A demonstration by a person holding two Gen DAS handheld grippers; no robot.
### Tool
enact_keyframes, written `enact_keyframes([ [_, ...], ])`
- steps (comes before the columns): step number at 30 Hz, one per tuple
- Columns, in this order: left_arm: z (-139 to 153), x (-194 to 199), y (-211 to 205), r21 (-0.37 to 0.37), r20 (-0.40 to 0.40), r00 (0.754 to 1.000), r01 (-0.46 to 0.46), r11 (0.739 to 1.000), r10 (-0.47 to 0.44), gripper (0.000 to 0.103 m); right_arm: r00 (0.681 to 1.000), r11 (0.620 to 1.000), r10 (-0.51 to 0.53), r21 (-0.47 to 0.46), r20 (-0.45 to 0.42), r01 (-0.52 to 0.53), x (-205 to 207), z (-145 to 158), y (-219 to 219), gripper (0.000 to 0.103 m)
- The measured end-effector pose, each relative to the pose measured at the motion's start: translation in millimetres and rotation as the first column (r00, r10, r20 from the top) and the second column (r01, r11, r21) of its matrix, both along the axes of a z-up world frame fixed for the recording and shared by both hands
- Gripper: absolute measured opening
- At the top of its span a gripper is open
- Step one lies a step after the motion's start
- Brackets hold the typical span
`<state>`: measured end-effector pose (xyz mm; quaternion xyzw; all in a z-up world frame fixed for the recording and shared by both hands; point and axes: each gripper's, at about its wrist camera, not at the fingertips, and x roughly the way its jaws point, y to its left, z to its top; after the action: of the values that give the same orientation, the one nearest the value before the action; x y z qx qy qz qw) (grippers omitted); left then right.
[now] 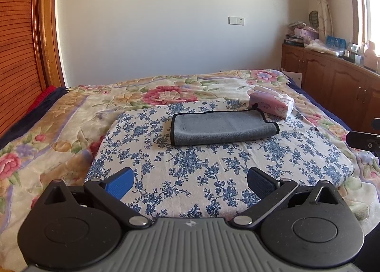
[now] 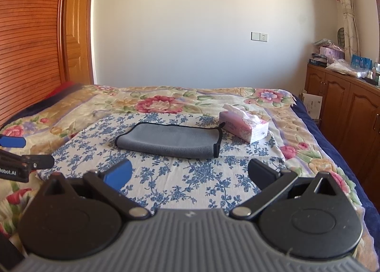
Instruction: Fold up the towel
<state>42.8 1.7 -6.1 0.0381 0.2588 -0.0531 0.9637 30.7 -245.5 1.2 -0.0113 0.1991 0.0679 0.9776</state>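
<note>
A grey towel with black trim [image 1: 222, 128] lies folded over into a long strip on a blue-flowered white cloth [image 1: 190, 165] on the bed. It also shows in the right wrist view [image 2: 169, 140]. My left gripper [image 1: 190, 183] is open and empty, held above the cloth well short of the towel. My right gripper [image 2: 188, 173] is open and empty, also short of the towel's near edge. Part of the left gripper shows at the left edge of the right wrist view [image 2: 19, 153].
A pink tissue pack [image 1: 272, 103] lies just beyond the towel's right end; it also shows in the right wrist view [image 2: 243, 127]. The bed has a floral blanket [image 1: 47, 129]. Wooden cabinets [image 2: 344, 110] stand on the right, a wooden headboard [image 2: 26, 46] on the left.
</note>
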Motion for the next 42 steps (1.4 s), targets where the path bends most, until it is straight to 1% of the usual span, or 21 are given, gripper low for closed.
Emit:
enact_keyframes([
  [7, -6, -6, -1, 0.004, 0.037, 0.999, -0.005, 1.000, 0.005, 0.103, 1.000, 1.000, -0.014, 0.002, 0.016, 0.014, -1, -3, -1, 0.103],
  [16, -17, -9, 4, 0.000, 0.033, 0.999, -0.029, 1.000, 0.029, 0.103, 0.999, 0.999, -0.035, 0.005, 0.037, 0.034, -1, -5, -3, 0.103],
  [22, -17, -11, 6, -0.005, 0.055, 0.998, -0.034, 0.999, 0.034, 0.103, 0.998, 0.999, -0.046, 0.008, 0.041, 0.045, 0, -8, -4, 0.103],
  [33, -10, -19, 8, 0.006, 0.110, 0.993, -0.047, 0.999, 0.046, 0.103, 0.996, 0.998, -0.056, 0.024, 0.066, 0.054, -2, -6, -8, 0.103],
  [42, -8, -24, 9, 0.004, 0.146, 0.988, -0.058, 0.998, 0.057, 0.103, 0.992, 0.997, -0.071, 0.037, 0.108, 0.067, -7, -4, -11, 0.103],
])
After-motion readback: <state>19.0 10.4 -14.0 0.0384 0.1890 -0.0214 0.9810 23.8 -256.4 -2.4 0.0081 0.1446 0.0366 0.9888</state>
